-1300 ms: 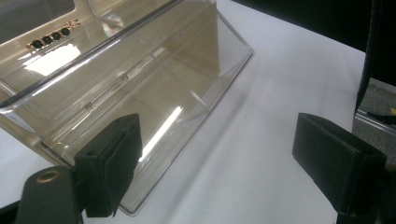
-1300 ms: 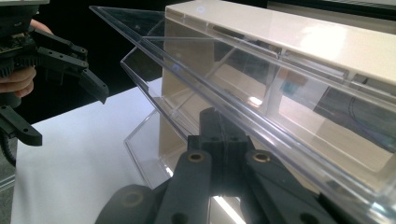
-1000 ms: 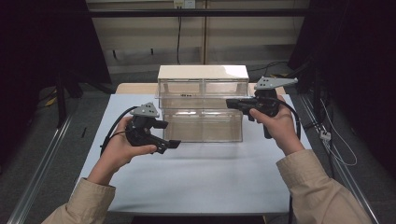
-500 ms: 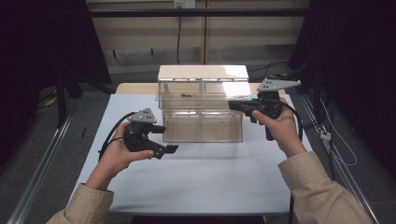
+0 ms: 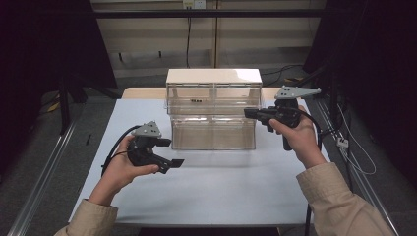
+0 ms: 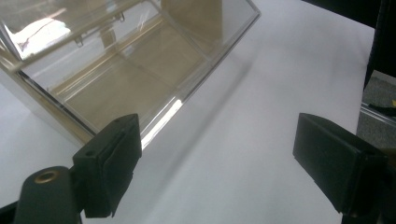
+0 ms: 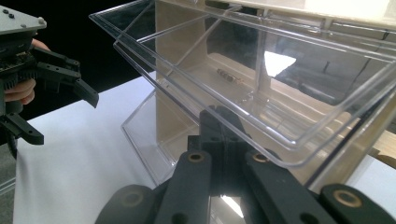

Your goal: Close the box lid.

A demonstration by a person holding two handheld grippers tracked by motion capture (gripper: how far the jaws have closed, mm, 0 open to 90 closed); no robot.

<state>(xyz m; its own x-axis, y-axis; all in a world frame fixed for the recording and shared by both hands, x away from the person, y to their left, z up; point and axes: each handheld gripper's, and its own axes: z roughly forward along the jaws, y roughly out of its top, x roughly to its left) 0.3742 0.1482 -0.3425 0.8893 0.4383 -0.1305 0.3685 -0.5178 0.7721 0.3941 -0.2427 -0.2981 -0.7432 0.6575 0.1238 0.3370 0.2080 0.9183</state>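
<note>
A clear plastic drawer cabinet (image 5: 213,105) with a cream top stands at the middle of the white table (image 5: 221,191). Its lower drawer (image 5: 213,132) juts forward; the left gripper view looks into it (image 6: 116,84). My left gripper (image 5: 176,152) hovers low over the table at the cabinet's front left, jaws wide open with nothing between them (image 6: 219,158). My right gripper (image 5: 247,113) is shut, its tips against the clear front of the upper right drawer (image 7: 261,93). Whether they pinch its lip is unclear. A small dark part (image 7: 229,76) lies inside the upper tier.
The table's front half lies bare in front of the cabinet. Cables trail from both grippers, and the left gripper (image 7: 65,119) appears at the far left of the right gripper view. Metal rails (image 5: 44,172) run along the floor beside the table.
My left gripper has sunk toward the table and drifted slightly nearer the front edge, still open. The right gripper and the cabinet have stayed put.
</note>
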